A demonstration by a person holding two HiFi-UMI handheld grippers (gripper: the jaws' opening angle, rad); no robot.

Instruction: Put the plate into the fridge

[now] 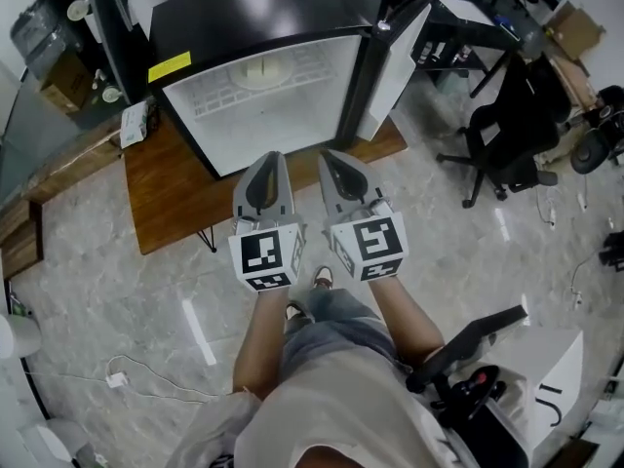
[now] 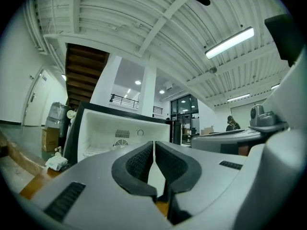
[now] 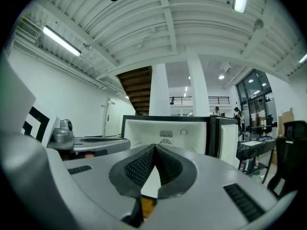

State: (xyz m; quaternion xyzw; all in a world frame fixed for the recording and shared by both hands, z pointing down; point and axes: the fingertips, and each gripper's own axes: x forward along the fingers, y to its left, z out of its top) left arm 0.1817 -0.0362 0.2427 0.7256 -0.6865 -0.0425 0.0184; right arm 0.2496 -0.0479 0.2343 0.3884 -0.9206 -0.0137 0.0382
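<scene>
Wooden table (image 1: 166, 193): fridge (image 1: 244, 18) open, plate (image 1: 261, 71) on shelf inside.

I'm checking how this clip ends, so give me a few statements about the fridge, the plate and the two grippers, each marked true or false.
1. The fridge has its door standing open. True.
2. The plate lies inside the fridge. True.
3. The left gripper holds the plate. False: its fingers are together with nothing between them, out in front of the fridge.
4. The right gripper has its fingers spread wide. False: they are shut and empty.
5. The fridge stands on a wooden table. True.
</scene>
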